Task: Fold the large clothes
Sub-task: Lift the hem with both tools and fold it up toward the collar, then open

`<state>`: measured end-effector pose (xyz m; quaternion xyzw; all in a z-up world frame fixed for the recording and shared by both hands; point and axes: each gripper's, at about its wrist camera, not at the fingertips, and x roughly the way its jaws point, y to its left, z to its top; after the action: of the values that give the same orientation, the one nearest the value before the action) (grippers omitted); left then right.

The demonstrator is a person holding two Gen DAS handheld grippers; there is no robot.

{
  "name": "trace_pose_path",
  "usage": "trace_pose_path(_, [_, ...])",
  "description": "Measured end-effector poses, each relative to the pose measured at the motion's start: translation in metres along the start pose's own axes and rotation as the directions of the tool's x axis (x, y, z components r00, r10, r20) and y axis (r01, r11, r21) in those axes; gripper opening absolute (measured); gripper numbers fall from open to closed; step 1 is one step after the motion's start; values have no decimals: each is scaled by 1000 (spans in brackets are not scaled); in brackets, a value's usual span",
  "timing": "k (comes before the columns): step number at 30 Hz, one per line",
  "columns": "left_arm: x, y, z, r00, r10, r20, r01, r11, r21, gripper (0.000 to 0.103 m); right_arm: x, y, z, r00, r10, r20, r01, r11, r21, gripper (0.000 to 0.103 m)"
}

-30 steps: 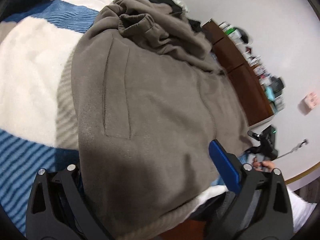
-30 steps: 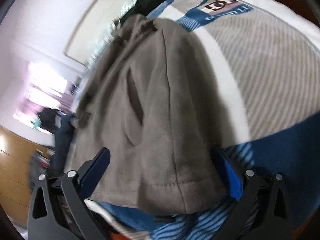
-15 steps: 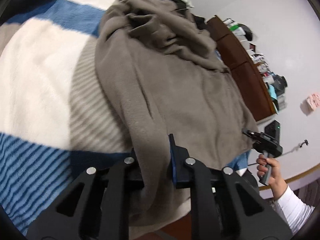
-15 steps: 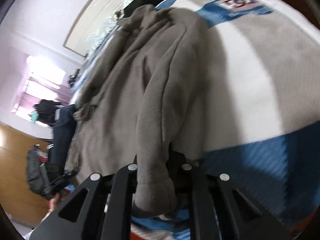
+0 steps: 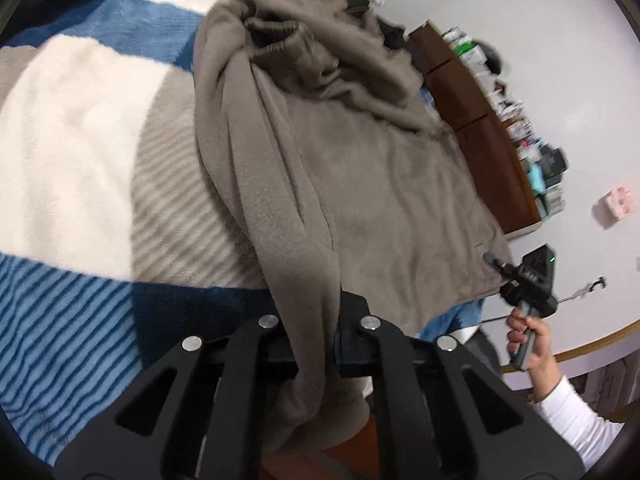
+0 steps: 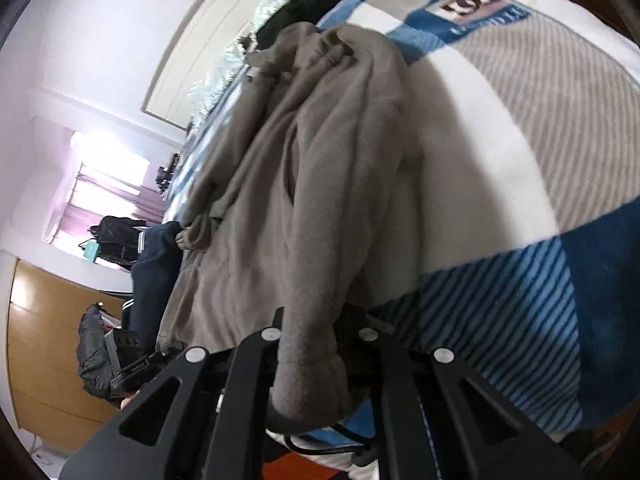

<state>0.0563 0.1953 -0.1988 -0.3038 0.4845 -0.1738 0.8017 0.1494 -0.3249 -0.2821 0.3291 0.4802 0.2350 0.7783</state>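
Since the earlier frames both jaw pairs have closed from wide open – the left gripper (image 5: 316,340) and right gripper (image 6: 316,344) each pinch the near hem of the grey fleece garment (image 5: 360,184), centre frame on the striped blanket (image 5: 80,152) – soft, floppy, probably bulky.

The fleece garment (image 5: 384,184) was a plain taupe grey-brown. Under it, the blanket (image 5: 80,152) carried broad cream and blue bands, a beige ribbed stripe patch, and thin navy-and-light-blue stripes nearest the black gripper frames. Beyond the garment, the cabinet (image 5: 476,120) was dark reddish brown against a white wall. The person's sleeve (image 5: 576,416) was white. Beside the garment lay navy clothing (image 6: 154,264) with white stripes.
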Motion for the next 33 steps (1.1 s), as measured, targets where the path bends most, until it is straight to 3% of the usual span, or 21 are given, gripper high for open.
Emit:
trace_pose_path(8, [-45,-16,-11,990,-89,111,88,996,21,7,-46,43,-16,993,107,44,-104,992,-71,8])
trace_pose_path(12, [-59,-29,-20,982,-132,135,127,991,46,7,-56,46,-23,991,129,35,-127,990,-69,8])
trace_pose_path(20, [-21,-17,-20,1000,11,15,-12,999,41,7,-29,8,-36,1000,5,17,-6,999,40,8])
trace_pose_path(26, [-44,-15,-31,993,-73,95,73,997,7,6,-57,15,-51,994,52,92,-52,999,-2,7])
trace_pose_path(33, [-81,-38,-52,976,-133,172,128,991,43,6,-106,45,-63,981,126,148,-114,990,-88,7])
